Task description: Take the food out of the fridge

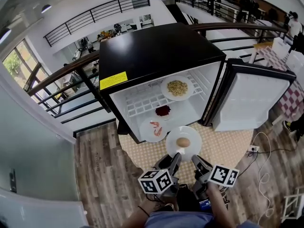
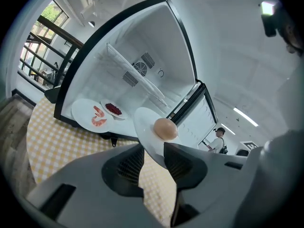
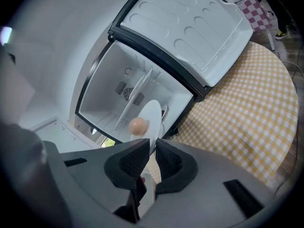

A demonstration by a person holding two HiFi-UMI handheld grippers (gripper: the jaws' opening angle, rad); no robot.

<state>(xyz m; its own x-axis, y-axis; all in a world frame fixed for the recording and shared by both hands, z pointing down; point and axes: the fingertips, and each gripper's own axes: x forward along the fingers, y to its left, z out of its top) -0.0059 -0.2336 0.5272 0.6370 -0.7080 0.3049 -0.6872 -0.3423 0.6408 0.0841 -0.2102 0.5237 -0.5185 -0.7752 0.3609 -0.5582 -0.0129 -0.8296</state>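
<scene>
One out, three left.
Fingers of my left gripper and right gripper clamp the egg plate, lower centre; shrimp plate, red dish, shelf plate await in the fridge.

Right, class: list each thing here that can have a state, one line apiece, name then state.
fridge door, open
round-food plate, outside the fridge, held by both grippers
left gripper, shut on that plate's rim
right gripper, shut on that plate's rim
shrimp plate, inside, at the bottom
red-food dish, inside, beside the shrimp plate
yellow-food plate, inside, on the wire shelf
</scene>
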